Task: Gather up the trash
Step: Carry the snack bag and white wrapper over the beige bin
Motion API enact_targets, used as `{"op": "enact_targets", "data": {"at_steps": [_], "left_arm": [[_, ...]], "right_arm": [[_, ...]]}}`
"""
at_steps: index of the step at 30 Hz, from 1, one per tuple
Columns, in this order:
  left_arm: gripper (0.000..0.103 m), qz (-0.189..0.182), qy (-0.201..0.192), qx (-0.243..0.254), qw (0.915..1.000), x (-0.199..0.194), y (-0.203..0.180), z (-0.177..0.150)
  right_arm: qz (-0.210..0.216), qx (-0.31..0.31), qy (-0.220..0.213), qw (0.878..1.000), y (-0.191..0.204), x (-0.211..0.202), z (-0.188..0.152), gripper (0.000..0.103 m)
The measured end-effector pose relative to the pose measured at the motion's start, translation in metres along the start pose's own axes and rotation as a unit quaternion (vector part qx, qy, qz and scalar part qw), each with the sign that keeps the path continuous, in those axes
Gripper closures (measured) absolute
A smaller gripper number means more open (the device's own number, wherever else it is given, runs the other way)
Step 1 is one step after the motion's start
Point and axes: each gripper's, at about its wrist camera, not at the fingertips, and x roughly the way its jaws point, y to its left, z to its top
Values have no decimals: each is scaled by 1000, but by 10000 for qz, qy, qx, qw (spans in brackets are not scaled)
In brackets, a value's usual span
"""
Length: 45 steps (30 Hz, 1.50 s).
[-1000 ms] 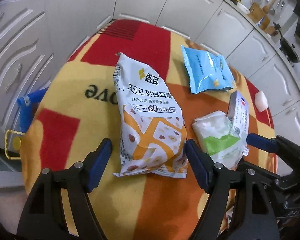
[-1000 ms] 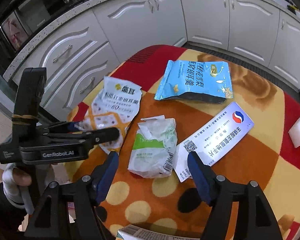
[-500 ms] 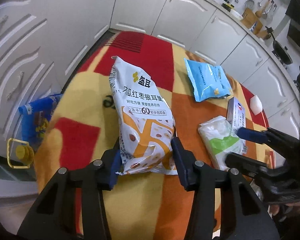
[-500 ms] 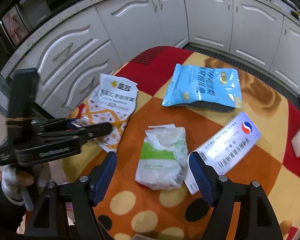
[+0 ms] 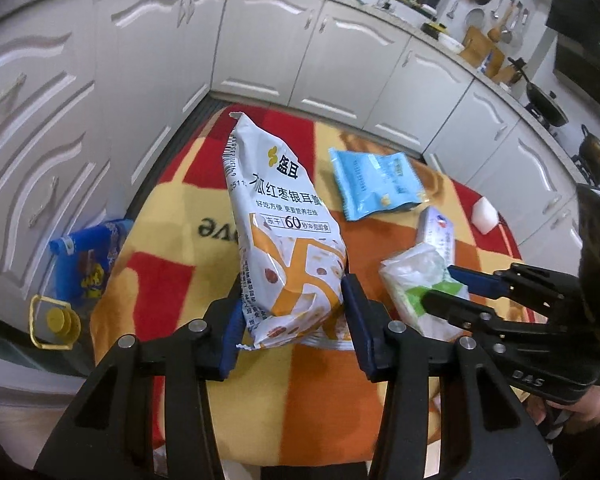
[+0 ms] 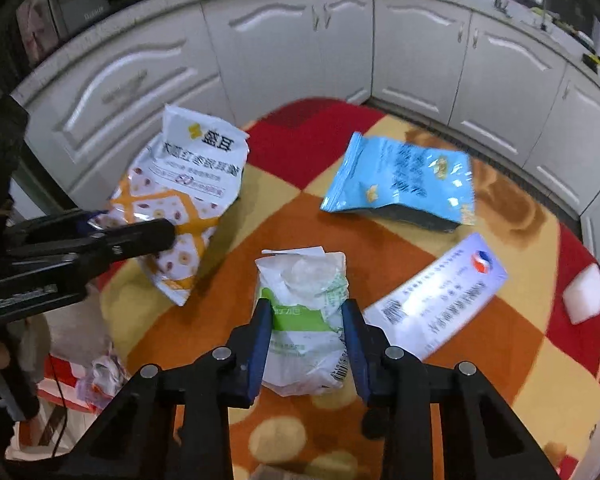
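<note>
The left gripper (image 5: 292, 316) clamps the lower end of the white-and-orange snack bag (image 5: 288, 240), lifted and tilted above the checked tablecloth (image 5: 160, 288); the right gripper (image 6: 305, 340), its jaws having just been closing, pinches the crumpled white-and-green wrapper (image 6: 304, 300) lying on the cloth; a blue snack bag (image 6: 400, 184) and a white printed box (image 6: 440, 296) lie beyond, apart from both.

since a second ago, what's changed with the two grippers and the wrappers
Both grippers have just been closing. The left gripper clamped the white and orange snack bag and tilted it up off the blanket. The right gripper closed on the crumpled white and green wrapper. The blue snack bag, the white box and the white block stayed put.
</note>
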Motion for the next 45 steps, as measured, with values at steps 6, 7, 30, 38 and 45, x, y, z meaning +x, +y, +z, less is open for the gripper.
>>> {"op": "enact_targets", "data": {"at_steps": [6,7,30,38,45], "left_arm": [[59,-148,-155,247,9995,-14,-30,3],[59,-161,-180,303,9992,-16,-36,4],[60,-837,-160,1354,9871,-16,-177,-1],[60,-1095,36,1714,9791,3,-237,-12],[60,-1282,202,1961,9720,20,-281,-22]], "right_arm": [[-22,264,-405,9988,-12,-41,-11,69],[-35,333,-474,9983,-16,-48,-14,69],[-726,1549,-1109,9790,-105,-149,-94,69],[-1001,2059,-1126,9669,-148,-169,-133,69],[-1200,2377,-1119,9574,-176,-183,-162,69]]}}
